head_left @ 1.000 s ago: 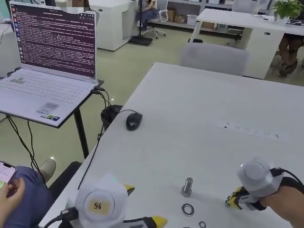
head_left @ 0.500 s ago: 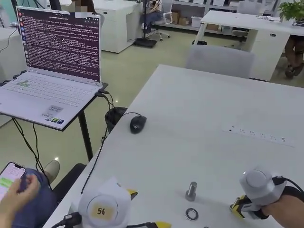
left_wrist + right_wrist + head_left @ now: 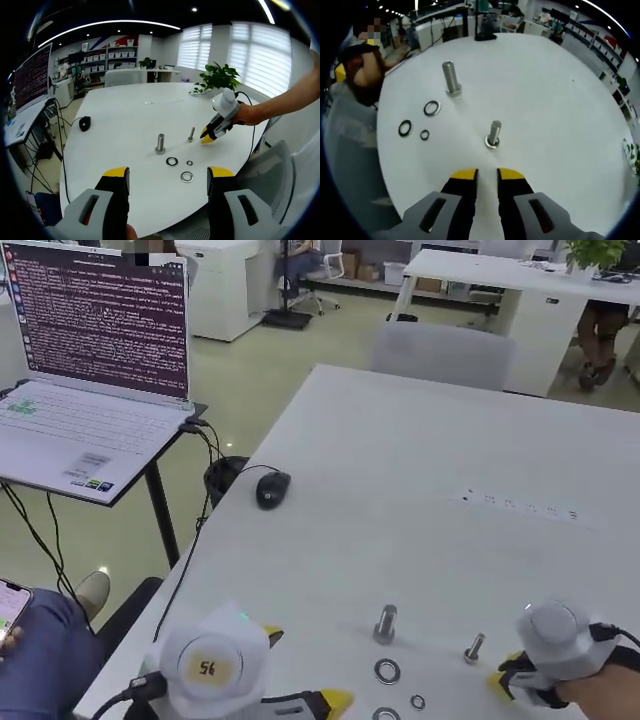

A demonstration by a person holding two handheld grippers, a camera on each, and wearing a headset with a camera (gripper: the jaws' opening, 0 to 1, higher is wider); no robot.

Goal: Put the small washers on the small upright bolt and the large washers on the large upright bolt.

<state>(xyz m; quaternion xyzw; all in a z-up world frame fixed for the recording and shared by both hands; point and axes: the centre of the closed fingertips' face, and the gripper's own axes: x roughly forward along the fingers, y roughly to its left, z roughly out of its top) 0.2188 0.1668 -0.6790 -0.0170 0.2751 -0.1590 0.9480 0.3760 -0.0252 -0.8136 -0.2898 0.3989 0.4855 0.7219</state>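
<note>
The large upright bolt (image 3: 385,624) and the small upright bolt (image 3: 474,647) stand on the white table (image 3: 400,500). Two large washers (image 3: 387,672) and one small washer (image 3: 417,702) lie flat just in front of them. My left gripper (image 3: 168,175) is open and empty, short of the washers (image 3: 172,161), at the near table edge (image 3: 303,670). My right gripper (image 3: 487,175) is shut on nothing, its tips a short way from the small bolt (image 3: 493,134). It sits just right of that bolt (image 3: 503,680). The large bolt (image 3: 450,77) stands further off.
A black mouse (image 3: 272,489) with its cable lies at the table's left edge. An open laptop (image 3: 90,370) sits on a stand to the left. A grey chair (image 3: 440,352) is at the far side. A seated person's knee (image 3: 40,660) is at bottom left.
The head camera has shifted. My right gripper has drawn back to the right, and the small bolt now stands in sight left of it. The left gripper has stayed in place.
</note>
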